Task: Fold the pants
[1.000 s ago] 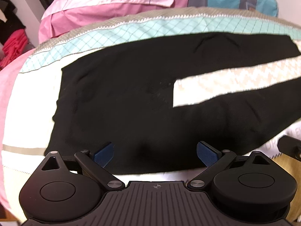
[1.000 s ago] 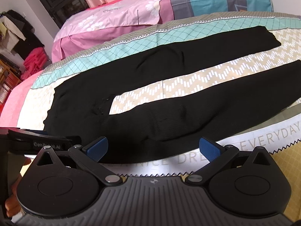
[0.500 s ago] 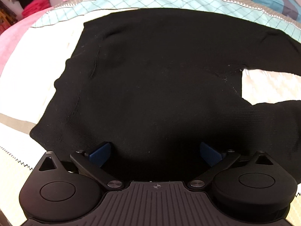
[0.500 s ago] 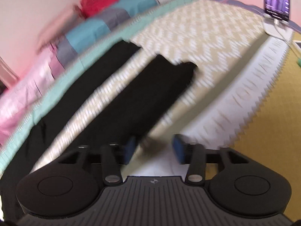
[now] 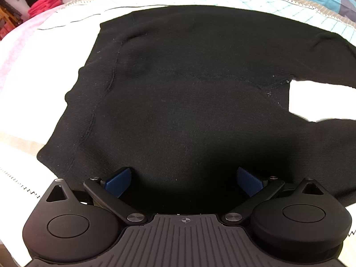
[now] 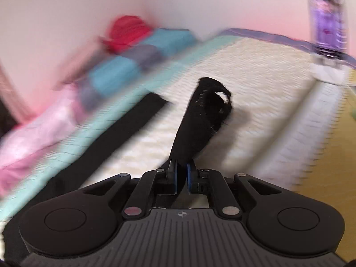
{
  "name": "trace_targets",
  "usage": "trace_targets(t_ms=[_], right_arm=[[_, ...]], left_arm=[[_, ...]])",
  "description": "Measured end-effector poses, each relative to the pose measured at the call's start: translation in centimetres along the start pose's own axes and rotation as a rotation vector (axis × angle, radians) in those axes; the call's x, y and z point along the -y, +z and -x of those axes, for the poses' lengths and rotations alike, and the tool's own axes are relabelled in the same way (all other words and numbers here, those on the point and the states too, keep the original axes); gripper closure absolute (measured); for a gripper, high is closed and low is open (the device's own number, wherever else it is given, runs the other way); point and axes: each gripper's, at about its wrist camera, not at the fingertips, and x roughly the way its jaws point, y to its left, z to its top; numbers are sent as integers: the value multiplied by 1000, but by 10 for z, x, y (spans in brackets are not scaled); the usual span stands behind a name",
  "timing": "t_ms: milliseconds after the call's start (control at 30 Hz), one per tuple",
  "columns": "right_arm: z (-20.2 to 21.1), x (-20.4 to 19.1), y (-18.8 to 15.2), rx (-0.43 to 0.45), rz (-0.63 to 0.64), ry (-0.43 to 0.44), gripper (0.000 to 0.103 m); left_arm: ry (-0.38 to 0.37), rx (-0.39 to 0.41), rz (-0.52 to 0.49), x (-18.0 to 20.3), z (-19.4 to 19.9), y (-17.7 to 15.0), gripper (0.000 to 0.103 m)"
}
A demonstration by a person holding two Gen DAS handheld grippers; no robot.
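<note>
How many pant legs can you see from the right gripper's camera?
2. One leg is pinched at its end in the right gripper, bunched and lifted. The other leg lies flat on the bed, to the left.

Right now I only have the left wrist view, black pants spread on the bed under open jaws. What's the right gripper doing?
Observer: The right gripper has just been closing and is shut on a pant leg near its cuff.
Operator: Is that leg flat on the bed?
Observer: No, the cuff end stands up off the bedspread, bunched into a loop.
Operator: And the other leg?
Observer: It lies flat beside the teal border, apart from the gripped one.
</note>
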Motion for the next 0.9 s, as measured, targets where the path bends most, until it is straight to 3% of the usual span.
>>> trace_targets(t_ms=[33,67,133,200,233,267,333,433,467,500,533,633,733,833,867,900], right_arm=[[-8,13,-4,-68,-47,-15,93],[-10,22,-7,-82,-87,-2,92],[-2,26,-7,-44,-119,6,91],[0,25,-8,-24,-173,-3,81],[-1,26,-7,-22,-197,-7,66],[-1,27,-10,-21,-211,-4,44],[-3,22,-13,-13,-207,21,30],[-7,5,-18,-28,-97,-3,29],[-5,1,-17,-21,-61,-8,37],[-7,-1,-15,-14,-19,-33,56],[-7,-1,-13,-20,10,-83,96],[7,25,-7,37,-116,-86,94],[11,51,-13,-6,-263,-82,88],[38,39,-12,62,-207,-241,49],[49,29,-15,91,-152,-259,42],[59,15,-21,105,-75,-223,41]], left_arm=[[2,-1,-3,0,0,0,0],[3,-4,-7,0,-1,1,0],[-5,-8,-8,-1,-1,1,0],[-11,-4,-11,-3,-1,1,0],[-11,-1,-16,-3,-1,1,0],[-10,0,-20,-2,-1,0,0],[-14,2,-22,-3,0,-1,0],[-19,13,-34,-3,0,-3,0],[-20,16,-38,-2,0,-4,0],[-22,19,-44,-2,1,-4,0],[-24,21,-48,-2,1,-5,0],[-34,27,-65,-2,2,-5,0],[-45,35,-83,-2,3,-7,0],[-62,35,-89,-4,8,-7,0],[-66,42,-86,-6,11,-8,0],[-69,51,-83,-8,14,-9,0]])
